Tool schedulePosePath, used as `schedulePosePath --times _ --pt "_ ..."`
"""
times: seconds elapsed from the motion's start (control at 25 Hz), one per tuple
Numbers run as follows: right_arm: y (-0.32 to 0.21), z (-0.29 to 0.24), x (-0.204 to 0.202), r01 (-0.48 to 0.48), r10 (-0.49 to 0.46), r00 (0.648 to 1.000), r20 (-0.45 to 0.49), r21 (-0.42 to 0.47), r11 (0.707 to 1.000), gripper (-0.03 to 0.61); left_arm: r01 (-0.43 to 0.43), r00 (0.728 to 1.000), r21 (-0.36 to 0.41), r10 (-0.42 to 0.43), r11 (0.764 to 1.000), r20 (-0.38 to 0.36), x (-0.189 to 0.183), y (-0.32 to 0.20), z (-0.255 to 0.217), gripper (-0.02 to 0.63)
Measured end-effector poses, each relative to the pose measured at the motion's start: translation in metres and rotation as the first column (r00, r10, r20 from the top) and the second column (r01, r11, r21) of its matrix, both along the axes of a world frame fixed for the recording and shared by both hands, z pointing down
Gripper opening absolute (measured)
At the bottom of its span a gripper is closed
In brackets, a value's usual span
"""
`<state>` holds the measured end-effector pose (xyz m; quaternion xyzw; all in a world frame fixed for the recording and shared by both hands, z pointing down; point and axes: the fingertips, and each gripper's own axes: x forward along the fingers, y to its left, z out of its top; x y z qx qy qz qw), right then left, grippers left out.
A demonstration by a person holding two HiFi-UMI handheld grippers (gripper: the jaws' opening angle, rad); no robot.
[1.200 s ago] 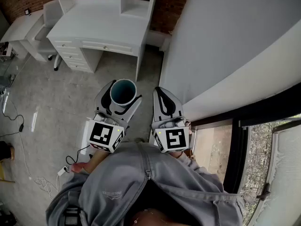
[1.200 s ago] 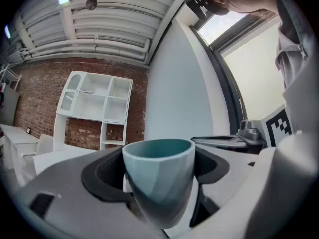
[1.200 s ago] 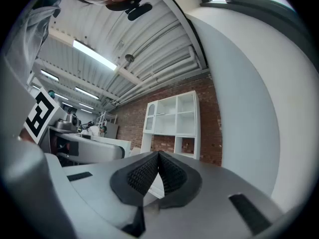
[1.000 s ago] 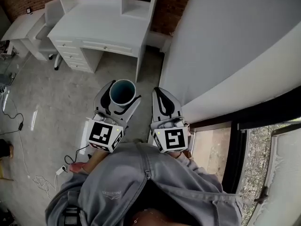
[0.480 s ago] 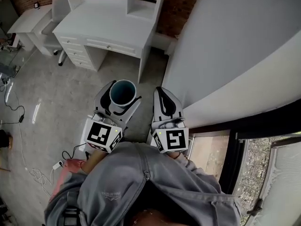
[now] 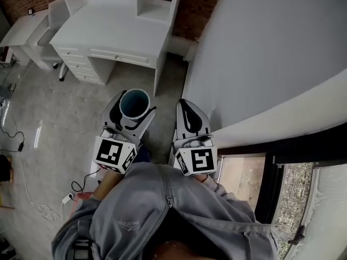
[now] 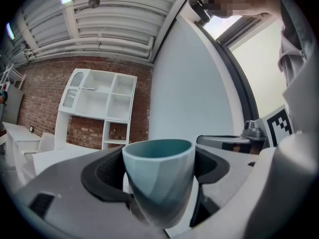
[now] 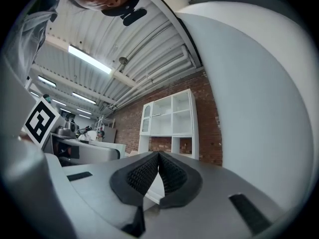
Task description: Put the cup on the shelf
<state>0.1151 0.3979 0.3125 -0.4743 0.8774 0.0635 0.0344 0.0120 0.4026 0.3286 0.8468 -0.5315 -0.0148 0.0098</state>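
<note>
Now the left gripper (image 6: 135,103) jaws clamp the upright teal cup (image 7: 158,178) — right gripper (image 8: 158,157) jaws pressed together.

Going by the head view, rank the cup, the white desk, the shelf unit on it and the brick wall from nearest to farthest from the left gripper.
1. Cup: between the left gripper's jaws.
2. Desk: ahead, across the floor.
3. Shelf unit: at the desk's back edge.
4. Brick wall: behind the shelf unit.
</note>
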Motion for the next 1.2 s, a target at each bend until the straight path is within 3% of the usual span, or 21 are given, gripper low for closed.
schedulePosePath --times 0.72,1.2 --pt "-0.168 0.004 -0.063 -0.08 0.08 0.997 -0.007 -0.037 0.996 0.028 -0.104 0.994 -0.02 0.104 0.994 0.012 -0.059 -0.175 -0.002 0.387" --pt "-0.24 0.009 -0.096 -0.167 0.167 0.986 -0.016 -0.037 0.985 0.028 -0.183 0.983 -0.008 0.183 0.983 0.028 -0.092 -0.253 0.005 0.387"
